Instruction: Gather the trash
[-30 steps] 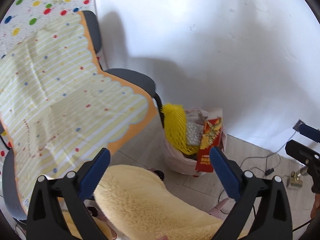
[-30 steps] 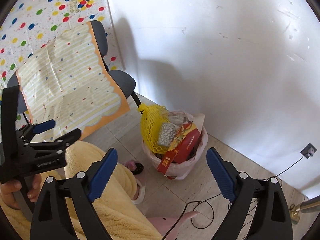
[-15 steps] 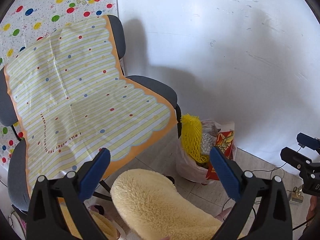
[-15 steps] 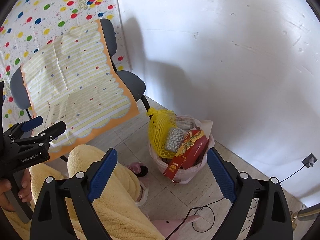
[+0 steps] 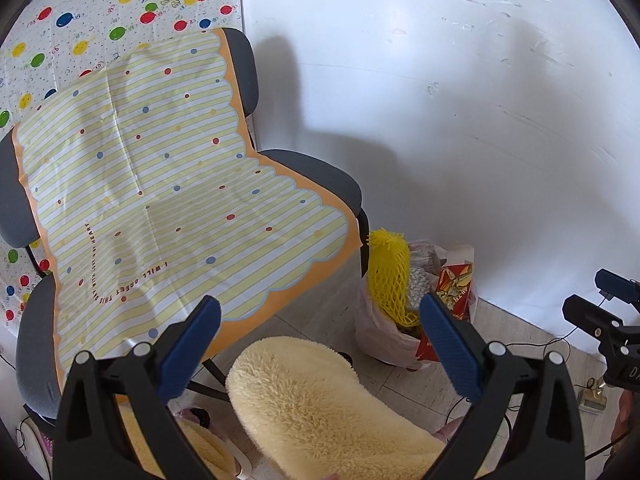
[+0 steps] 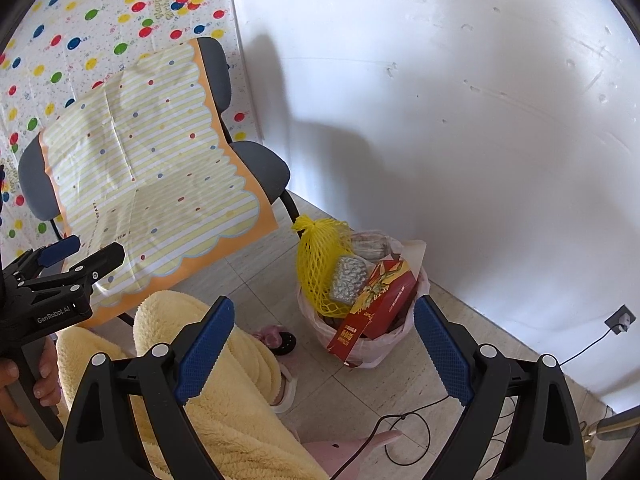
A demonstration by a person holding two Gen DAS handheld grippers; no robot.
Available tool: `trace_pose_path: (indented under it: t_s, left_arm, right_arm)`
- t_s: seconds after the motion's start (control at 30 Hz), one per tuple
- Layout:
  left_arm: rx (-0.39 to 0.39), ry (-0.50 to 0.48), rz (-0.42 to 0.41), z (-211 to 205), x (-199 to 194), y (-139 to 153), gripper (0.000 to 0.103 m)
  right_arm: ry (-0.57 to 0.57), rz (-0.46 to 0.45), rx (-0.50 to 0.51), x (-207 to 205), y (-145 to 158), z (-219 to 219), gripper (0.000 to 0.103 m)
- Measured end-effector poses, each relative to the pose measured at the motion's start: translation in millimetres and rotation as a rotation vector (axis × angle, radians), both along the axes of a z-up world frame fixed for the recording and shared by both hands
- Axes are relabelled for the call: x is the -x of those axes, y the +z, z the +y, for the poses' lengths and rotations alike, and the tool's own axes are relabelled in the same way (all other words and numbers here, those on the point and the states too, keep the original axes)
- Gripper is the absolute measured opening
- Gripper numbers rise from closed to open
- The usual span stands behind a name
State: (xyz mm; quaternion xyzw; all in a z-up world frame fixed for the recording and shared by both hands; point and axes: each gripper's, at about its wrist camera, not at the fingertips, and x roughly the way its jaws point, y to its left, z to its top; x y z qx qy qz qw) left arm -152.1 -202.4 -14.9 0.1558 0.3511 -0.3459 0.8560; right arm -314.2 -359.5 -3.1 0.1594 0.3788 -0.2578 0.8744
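A trash bag stands on the tiled floor by the white wall, stuffed with a yellow net, a silver wrapper and a red box. The same bag with its yellow net and red box shows in the left wrist view. My left gripper is open and empty above a fluffy yellow knee, left of the bag. My right gripper is open and empty, hanging well above the bag. The left gripper also appears at the right wrist view's left edge, held by a hand.
A grey chair draped with a striped, dotted paper sheet stands left of the bag. The person's fluffy yellow trousers fill the foreground. A balloon-print cloth hangs behind. Cables and a wall socket lie to the right.
Both grippers have pulled back and up from the bag, which now looks smaller and lower. More of the chair and striped sheet has come into view. Both stay open.
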Motion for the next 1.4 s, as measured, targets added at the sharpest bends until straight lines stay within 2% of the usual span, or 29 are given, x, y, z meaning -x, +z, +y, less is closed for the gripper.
trace_pose_path:
  t_s: [1.4]
  left_arm:
    - [-0.001,-0.002,-0.005,13,-3,-1,0.097]
  right_arm:
    - [-0.008,0.003,-0.001,-2,-3,-10,0.091]
